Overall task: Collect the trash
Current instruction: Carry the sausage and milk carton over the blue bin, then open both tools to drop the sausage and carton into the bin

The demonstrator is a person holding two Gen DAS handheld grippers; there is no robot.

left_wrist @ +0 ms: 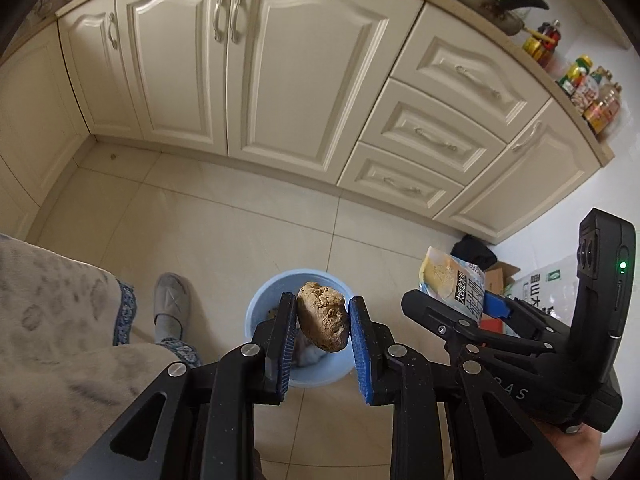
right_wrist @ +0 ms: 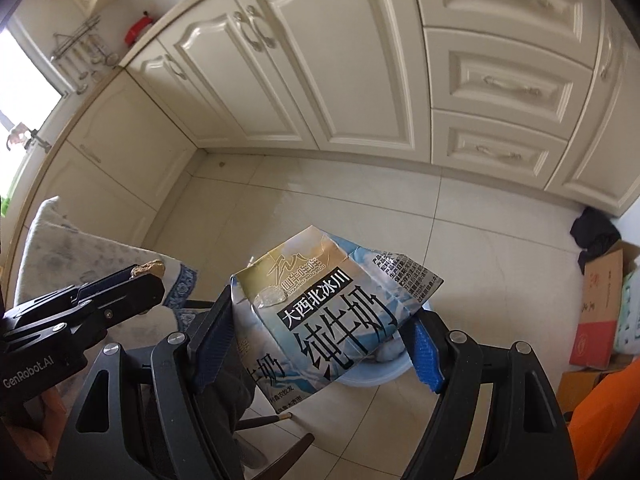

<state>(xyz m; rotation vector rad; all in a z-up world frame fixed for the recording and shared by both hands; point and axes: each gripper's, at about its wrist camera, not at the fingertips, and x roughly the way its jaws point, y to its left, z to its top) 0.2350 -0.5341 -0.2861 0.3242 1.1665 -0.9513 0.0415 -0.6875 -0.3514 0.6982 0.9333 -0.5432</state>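
1. The left gripper [left_wrist: 322, 322] is pinching a brown lumpy piece of trash [left_wrist: 323, 316] between its blue pads, its jaws standing narrow around it.
2. That lump is hanging directly above the open mouth of a light blue bin [left_wrist: 256, 312] that is standing on the tiled floor [left_wrist: 224, 232].
3. Some pale waste is lying inside the bin, partly hidden behind the lump and the jaws.
4. The right gripper [right_wrist: 320, 336] is clamping a crumpled milk carton [right_wrist: 332, 304], printed with Chinese characters, its jaws standing wide with the pads pressing on the carton's two sides.
5. The carton is tilting in the grip, its upper end pointing away from the camera, and the bin's blue rim [right_wrist: 384, 376] is showing beneath it.
6. In the left wrist view the right gripper [left_wrist: 456, 304] is sitting just beside the bin, to its right, with the carton [left_wrist: 452, 280] sticking up from it.
7. A person's slippered foot [left_wrist: 170, 308] is standing left of the bin, beside a grey patterned garment [left_wrist: 52, 320].
8. Cream cabinets [left_wrist: 248, 72] are running along the far edge of the floor.
9. Cardboard boxes [right_wrist: 600, 304] are sitting at the right wall.
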